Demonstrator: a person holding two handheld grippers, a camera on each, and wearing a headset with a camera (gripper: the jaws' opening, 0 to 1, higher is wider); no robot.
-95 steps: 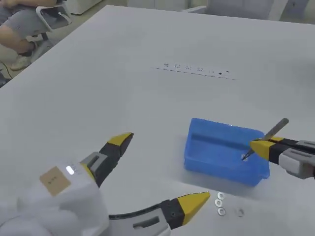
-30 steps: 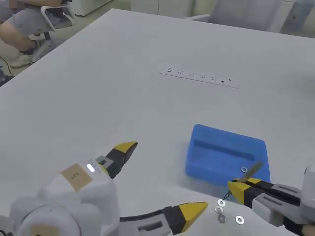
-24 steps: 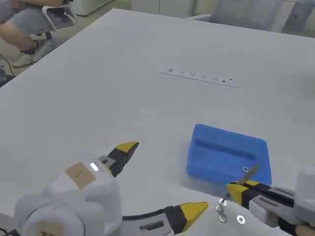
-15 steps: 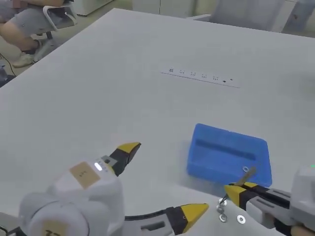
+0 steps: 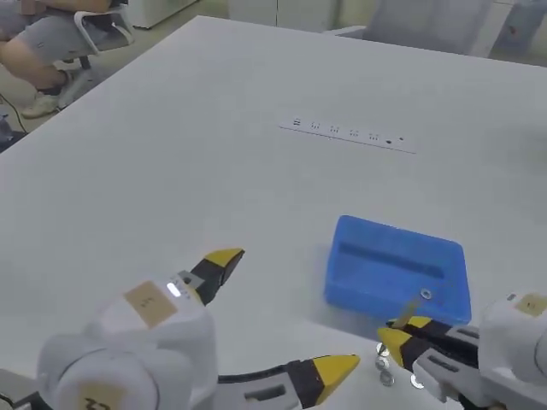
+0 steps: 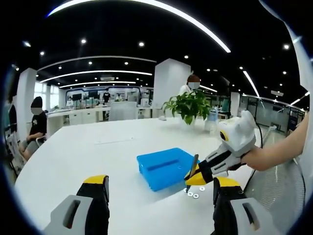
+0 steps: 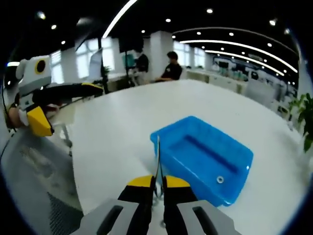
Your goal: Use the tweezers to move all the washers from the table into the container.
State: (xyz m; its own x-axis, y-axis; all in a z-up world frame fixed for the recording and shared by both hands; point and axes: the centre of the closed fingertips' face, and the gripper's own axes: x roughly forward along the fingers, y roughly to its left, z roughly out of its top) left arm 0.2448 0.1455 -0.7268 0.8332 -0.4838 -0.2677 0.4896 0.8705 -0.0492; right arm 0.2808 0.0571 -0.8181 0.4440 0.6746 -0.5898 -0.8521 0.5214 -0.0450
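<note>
The blue container (image 5: 397, 265) stands on the white table with one washer (image 5: 425, 295) inside it. Several more washers (image 5: 385, 366) lie on the table just in front of its near wall. My right gripper (image 5: 400, 327) is shut on the tweezers (image 5: 411, 307), whose points are down among those washers; whether they pinch one is hidden. In the right gripper view the tweezers (image 7: 158, 156) stick out from the closed yellow jaws toward the container (image 7: 205, 156). My left gripper (image 5: 282, 312) stands open and empty to the left, clear of the container (image 6: 164, 166).
A row of small marks (image 5: 346, 135) crosses the table (image 5: 214, 154) far behind the container. A seated person (image 5: 43, 34) is off the table's far-left corner. Other people and a potted plant (image 6: 190, 105) are in the background.
My right gripper carried the tweezers from above the container, where a washer now lies, down to the washers on the table. Over the last second it only edged lower. The left gripper stayed open.
</note>
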